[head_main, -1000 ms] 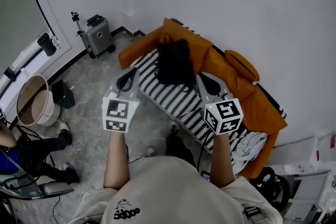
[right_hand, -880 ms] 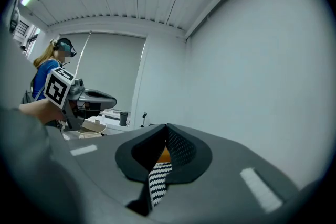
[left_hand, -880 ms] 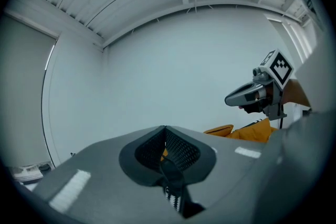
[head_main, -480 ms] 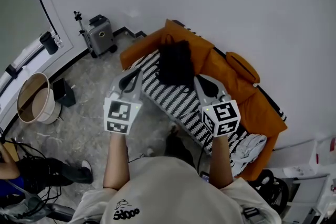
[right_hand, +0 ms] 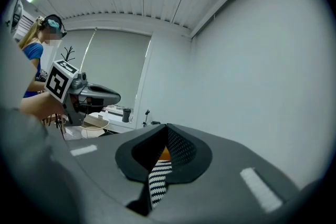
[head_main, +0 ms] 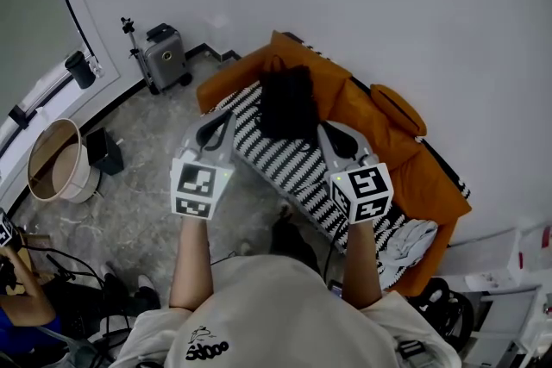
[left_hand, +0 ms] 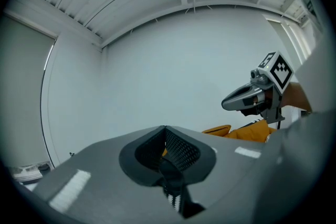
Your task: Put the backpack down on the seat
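**Both grippers shut and empty, backpack sitting on the sofa seat**

The left gripper (head_main: 213, 127) is being held out in front of the person with its jaws pressed fully together. Nothing is sitting between them (its own view is showing only the closed pads and a sliver of striped fabric past them). The right gripper (head_main: 335, 138) is doing the same: jaws closed tight on nothing, with black-and-white stripes and a bit of orange showing through the gap. In the head view the two are hanging side by side, clearly apart from each other. The left one is hovering over the floor just off the seat's front edge. The right one is hovering over the striped seat (head_main: 293, 168).

The black backpack (head_main: 287, 103) is resting on that seat at the end nearest the grey suitcase (head_main: 164, 58). It is standing upright and leaning against the orange backrest (head_main: 362, 112). Neither gripper is touching it; both are hanging near it, on the person's side.

An orange cushion (head_main: 397, 106) is lying along the top of the backrest. A white cloth (head_main: 412, 235) is bunching up at the seat's opposite end. A round bucket (head_main: 59, 165) is standing on the floor, well apart from the sofa.
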